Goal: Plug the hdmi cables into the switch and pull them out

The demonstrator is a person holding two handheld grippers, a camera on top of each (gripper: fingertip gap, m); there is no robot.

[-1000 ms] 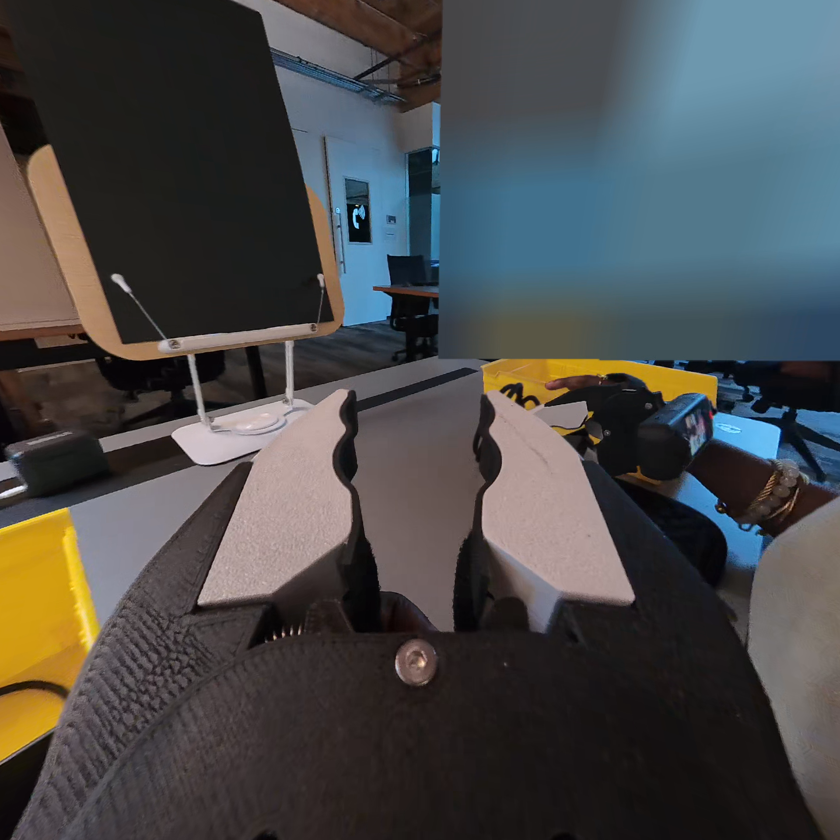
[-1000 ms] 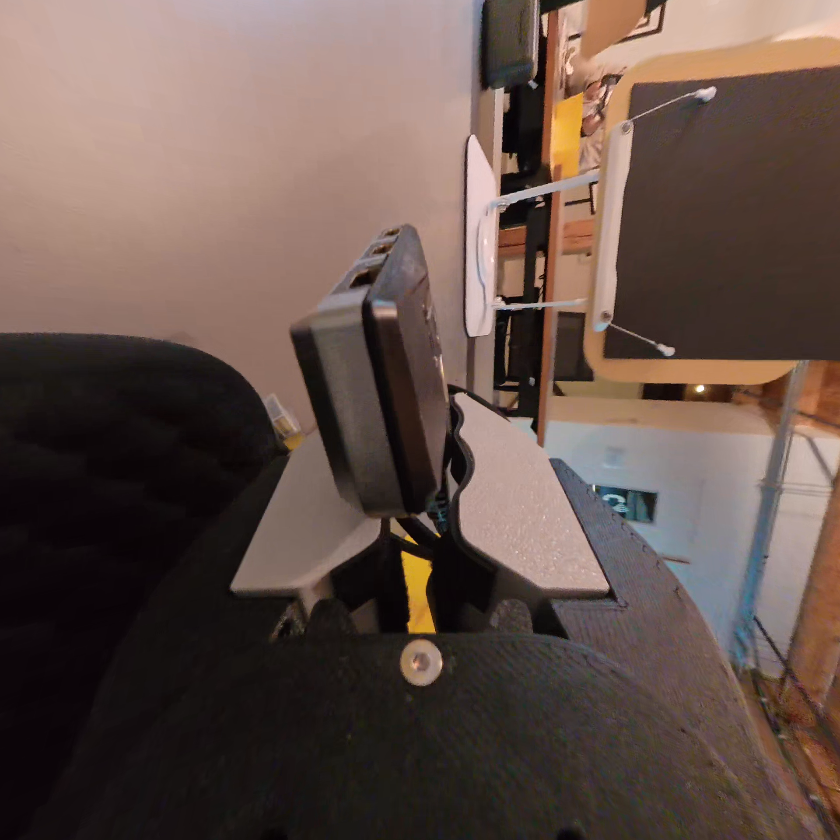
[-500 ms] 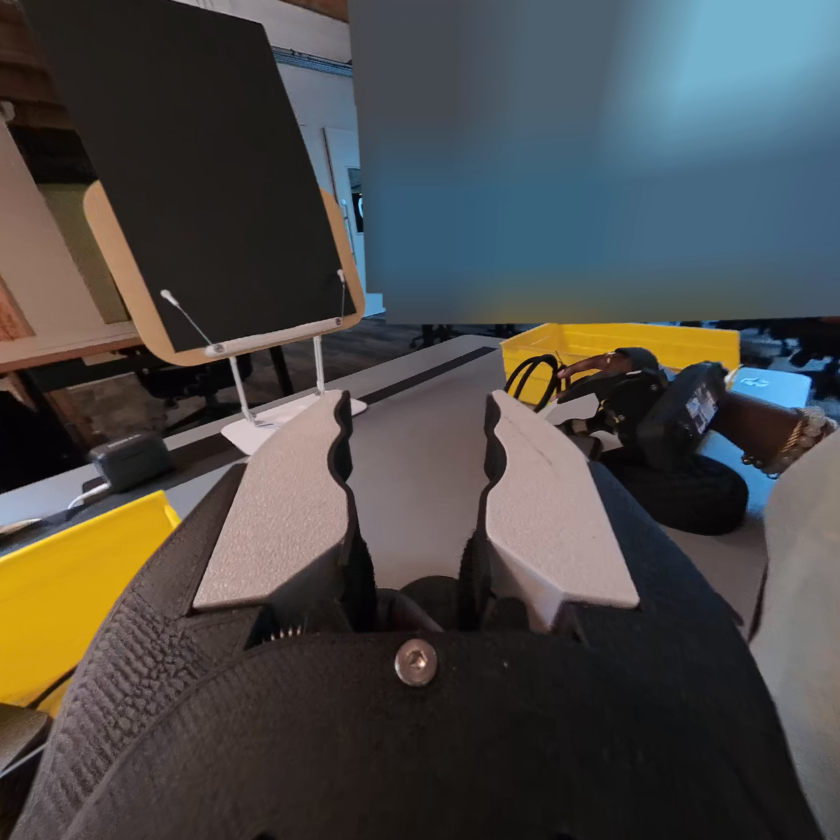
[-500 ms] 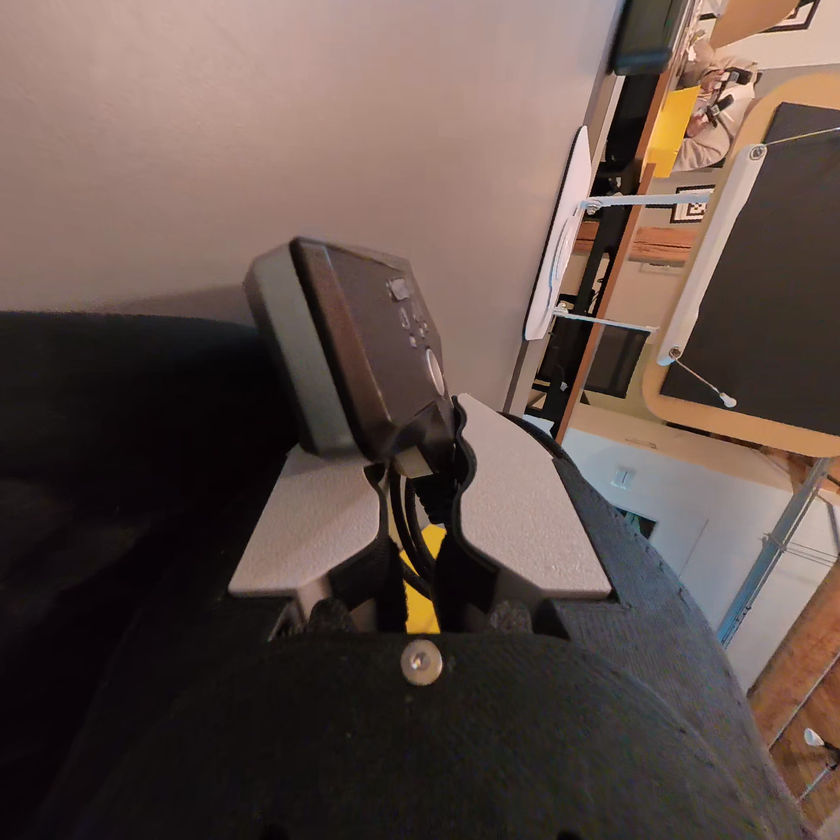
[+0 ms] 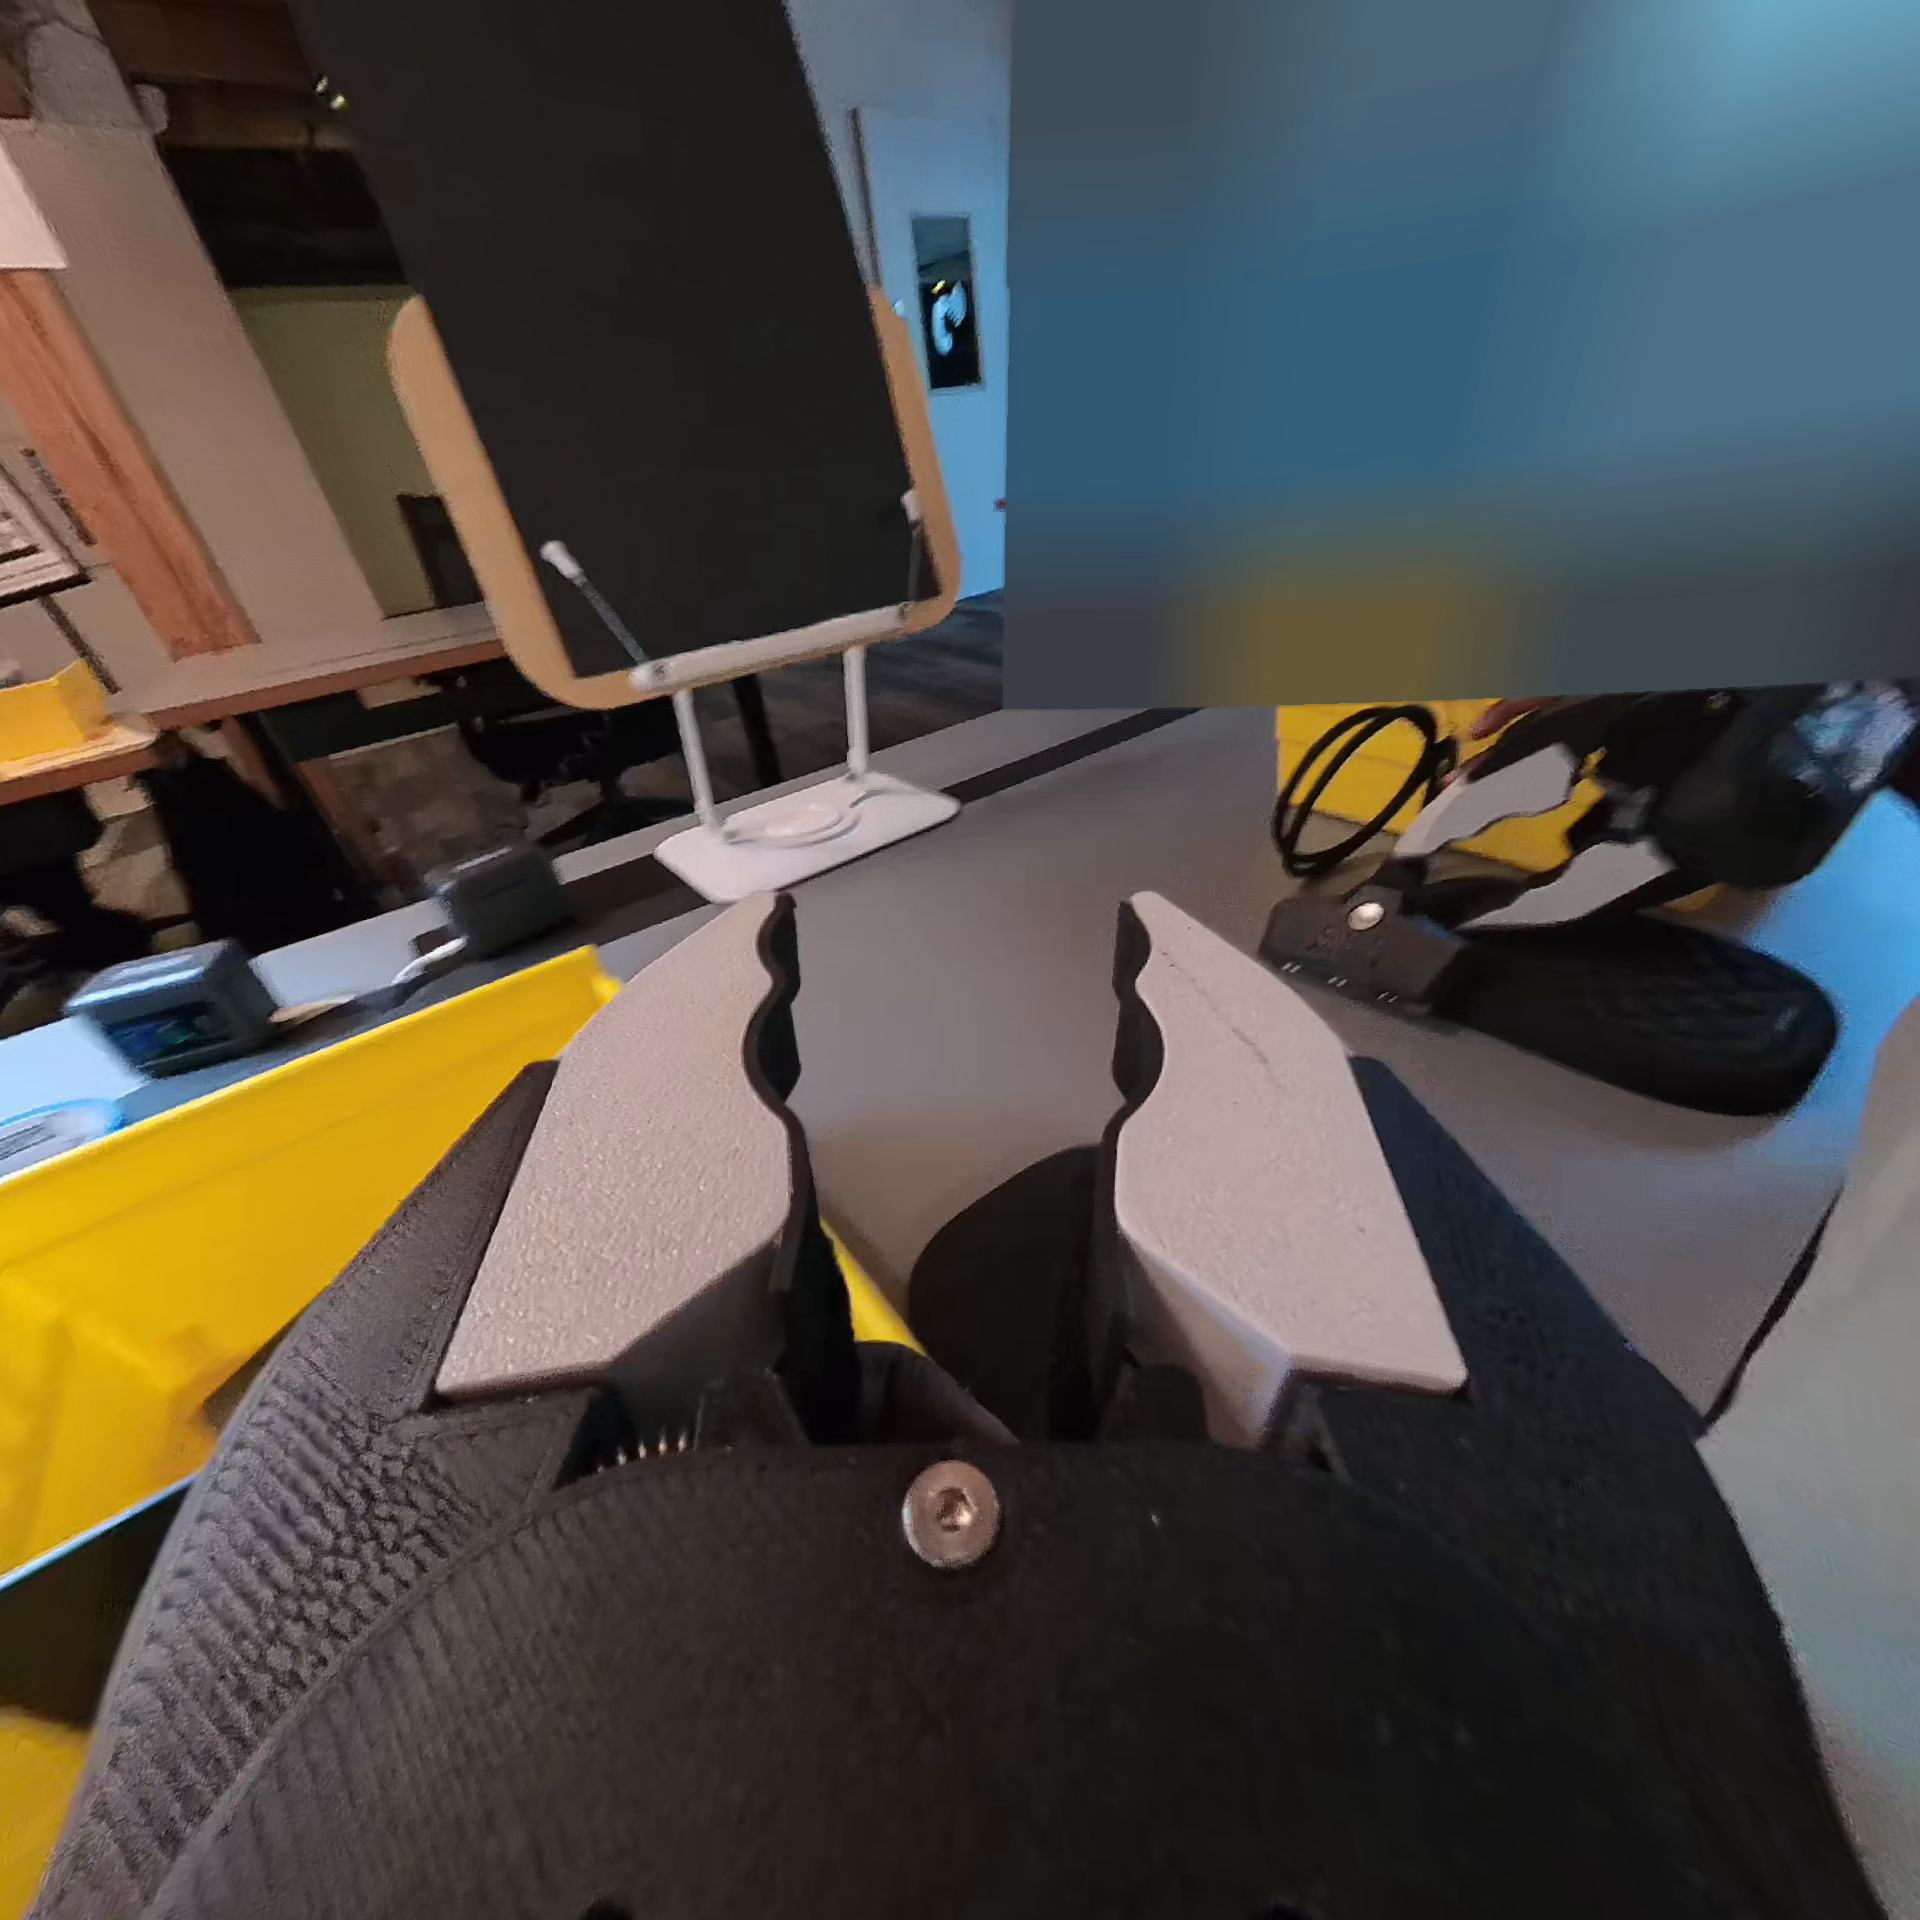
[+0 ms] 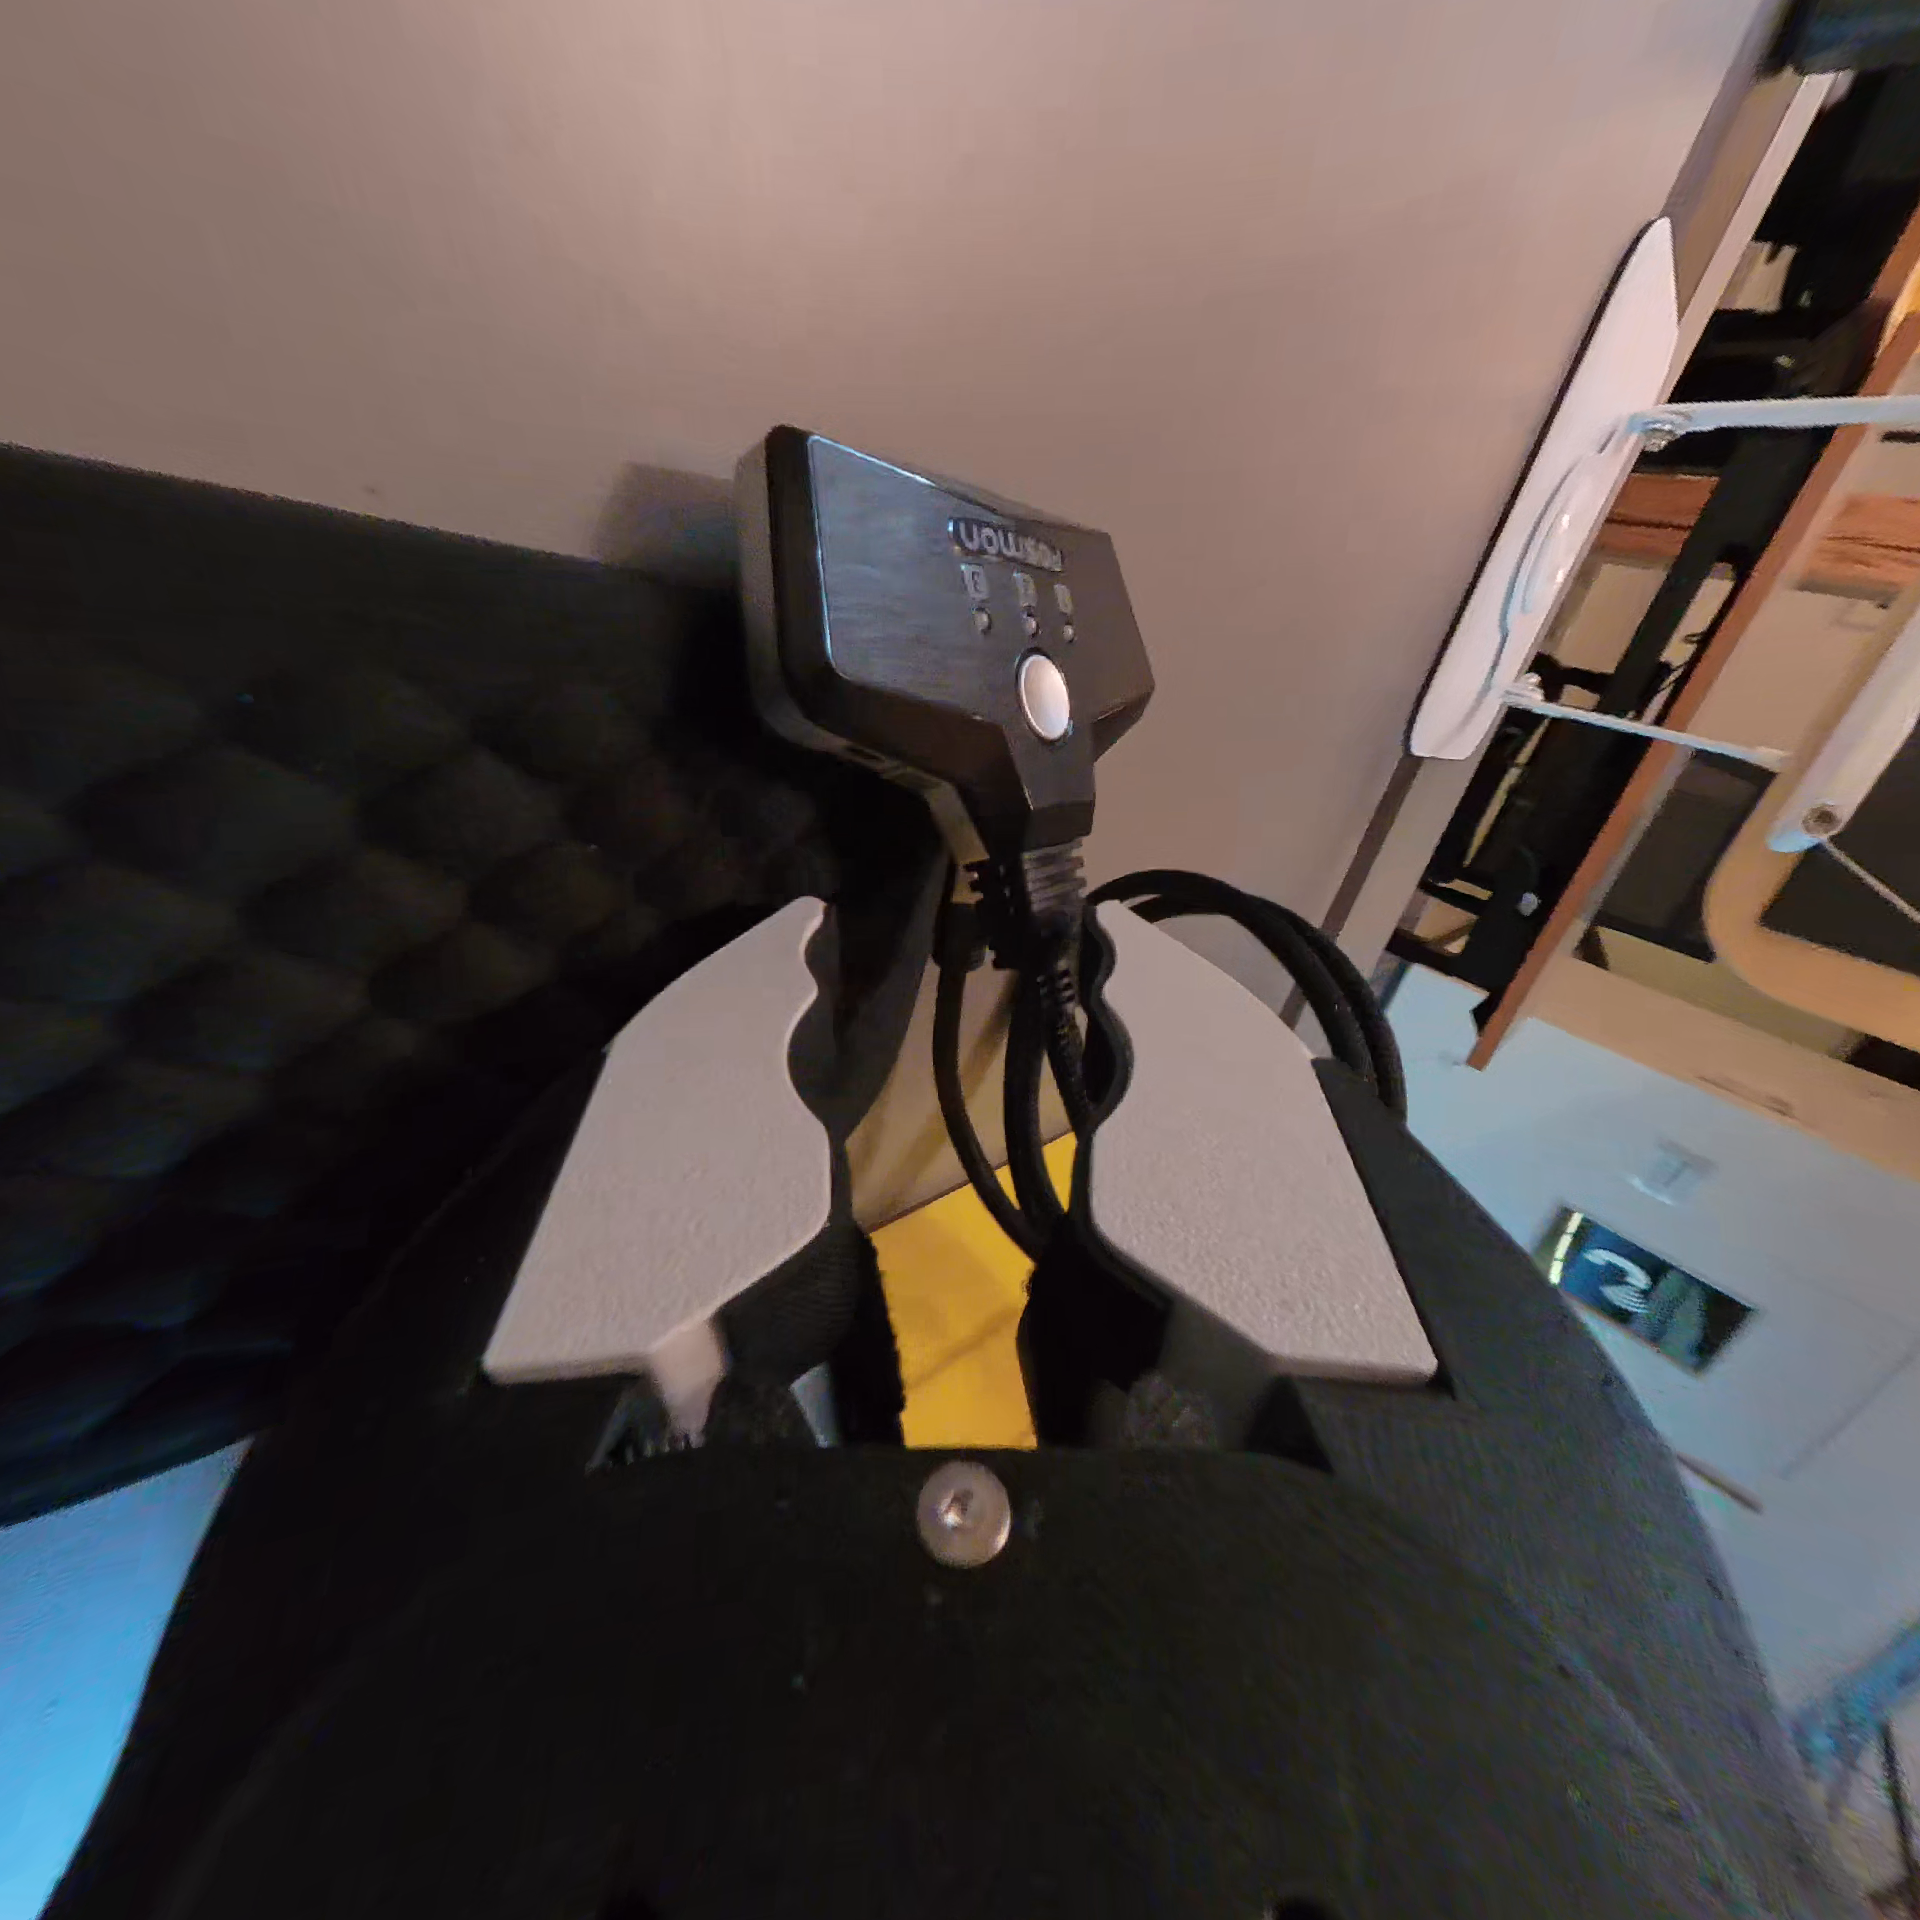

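Note:
The black HDMI switch (image 6: 935,634) with a silver button lies flat on the grey table (image 6: 727,208), its near edge by a black foam pad (image 6: 260,883). Its black cables (image 6: 1003,1101) run back between the fingers of my right gripper (image 6: 961,925), whose jaws stand apart, and one cable rests along the right finger. In the left wrist view the switch (image 5: 1361,951) lies at the right, with the right gripper (image 5: 1403,868) just behind it and a black cable loop (image 5: 1340,790) beyond. My left gripper (image 5: 951,935) is open and empty above the table.
A yellow bin (image 5: 208,1195) sits at the near left under my left gripper, and another yellow bin (image 5: 1320,727) is at the back right. A dark board on a white stand (image 5: 810,821) stands at the far edge. Small grey devices (image 5: 166,997) lie at the left.
My right gripper has swung round, brought the switch down flat onto the table and opened off its cable end. My left gripper has moved towards the yellow bin, its jaws slightly wider.

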